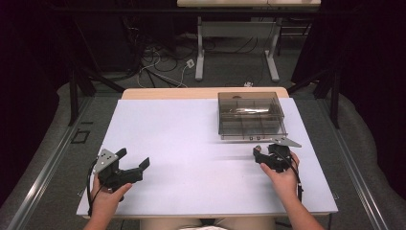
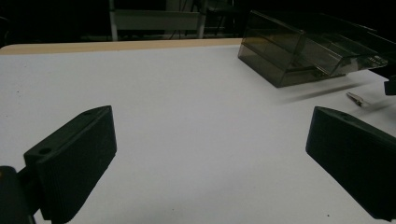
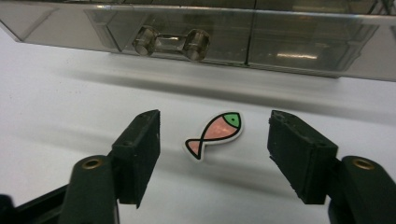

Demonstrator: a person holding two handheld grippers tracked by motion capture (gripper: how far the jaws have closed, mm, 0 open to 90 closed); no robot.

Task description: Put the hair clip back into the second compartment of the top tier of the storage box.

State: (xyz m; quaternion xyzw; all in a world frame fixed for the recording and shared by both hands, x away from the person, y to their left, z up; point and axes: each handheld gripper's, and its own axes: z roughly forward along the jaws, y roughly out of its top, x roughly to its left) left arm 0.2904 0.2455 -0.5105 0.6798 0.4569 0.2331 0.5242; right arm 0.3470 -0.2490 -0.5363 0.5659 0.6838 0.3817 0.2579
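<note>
A small flat fish figure, pink with a green head and a white rim, lies on the white table top. It sits between the jaws of my right gripper, and the pads stand apart from it on both sides. That right gripper is low over the table, just in front of a smoky clear plastic box with a drawer handle. My left gripper rests at the near left, jaws wide with nothing between them.
The box stands at the far right of the table, with compartments inside. A small pointed piece lies on the table in front of it. Desk legs and cables are on the floor beyond the far edge.
</note>
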